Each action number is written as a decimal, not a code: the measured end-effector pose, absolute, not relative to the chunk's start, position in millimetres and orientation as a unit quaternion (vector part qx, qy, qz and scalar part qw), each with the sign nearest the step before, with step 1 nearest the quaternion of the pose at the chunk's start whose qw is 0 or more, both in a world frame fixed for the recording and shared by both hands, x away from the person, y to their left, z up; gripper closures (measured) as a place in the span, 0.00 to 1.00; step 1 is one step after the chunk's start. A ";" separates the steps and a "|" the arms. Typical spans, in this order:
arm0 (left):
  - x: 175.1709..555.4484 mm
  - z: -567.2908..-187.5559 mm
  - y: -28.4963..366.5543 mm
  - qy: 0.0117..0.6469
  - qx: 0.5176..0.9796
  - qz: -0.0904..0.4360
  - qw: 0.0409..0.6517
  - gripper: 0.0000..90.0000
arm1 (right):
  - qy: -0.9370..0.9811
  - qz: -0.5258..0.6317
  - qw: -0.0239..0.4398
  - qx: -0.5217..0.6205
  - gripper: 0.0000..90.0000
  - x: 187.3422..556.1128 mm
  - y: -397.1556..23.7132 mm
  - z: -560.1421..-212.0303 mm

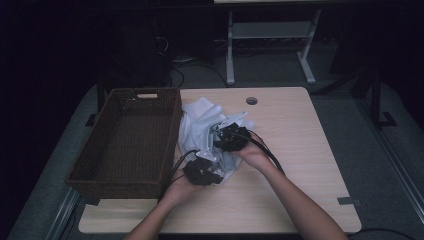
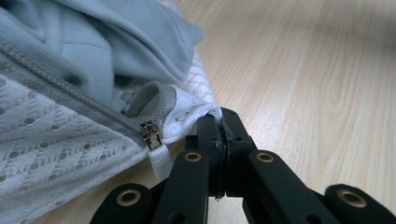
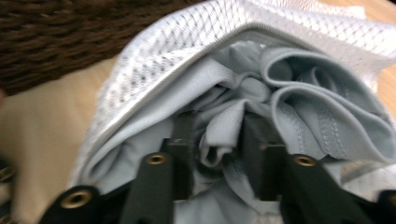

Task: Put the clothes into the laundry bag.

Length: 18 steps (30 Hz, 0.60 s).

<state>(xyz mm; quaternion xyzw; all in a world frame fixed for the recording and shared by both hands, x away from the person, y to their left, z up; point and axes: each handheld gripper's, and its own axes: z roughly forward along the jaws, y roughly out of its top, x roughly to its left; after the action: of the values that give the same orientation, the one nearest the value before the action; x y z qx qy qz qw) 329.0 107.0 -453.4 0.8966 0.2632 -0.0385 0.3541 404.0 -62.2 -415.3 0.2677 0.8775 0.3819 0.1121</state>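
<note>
A white mesh laundry bag lies on the wooden table beside a basket, with a pale grey-blue garment stuffed inside it. My left gripper is at the bag's near edge. Its jaws are shut on the mesh hem just past the zipper pull. My right gripper reaches into the bag's mouth from the right. In the right gripper view, my right gripper is open, with a loose fold of the garment between the jaws under the mesh rim.
A dark brown wicker basket stands on the table's left side, right against the bag; its weave sits close behind the bag. A round cable hole lies at the table's far edge. Bare wood stretches to the right and front.
</note>
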 end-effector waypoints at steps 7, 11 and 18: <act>328.9 -453.1 106.8 0.264 0.896 -0.037 0.355 0.98 | 0.876 0.396 0.101 0.257 0.55 387.7 -81.9 -394.1; 328.8 -452.9 107.3 0.264 0.896 -0.037 0.356 0.98 | 0.870 0.408 0.105 0.257 0.48 385.3 -96.8 -384.9; 329.1 -453.1 107.7 0.264 0.896 -0.039 0.355 0.98 | 0.863 0.397 0.123 0.288 0.40 414.6 -135.4 -392.2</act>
<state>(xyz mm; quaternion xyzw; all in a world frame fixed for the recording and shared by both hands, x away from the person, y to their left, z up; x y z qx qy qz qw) 329.1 107.7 -453.1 0.8960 0.2638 -0.0394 0.3549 414.6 -135.4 -392.2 0.2882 0.8627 0.3969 0.1232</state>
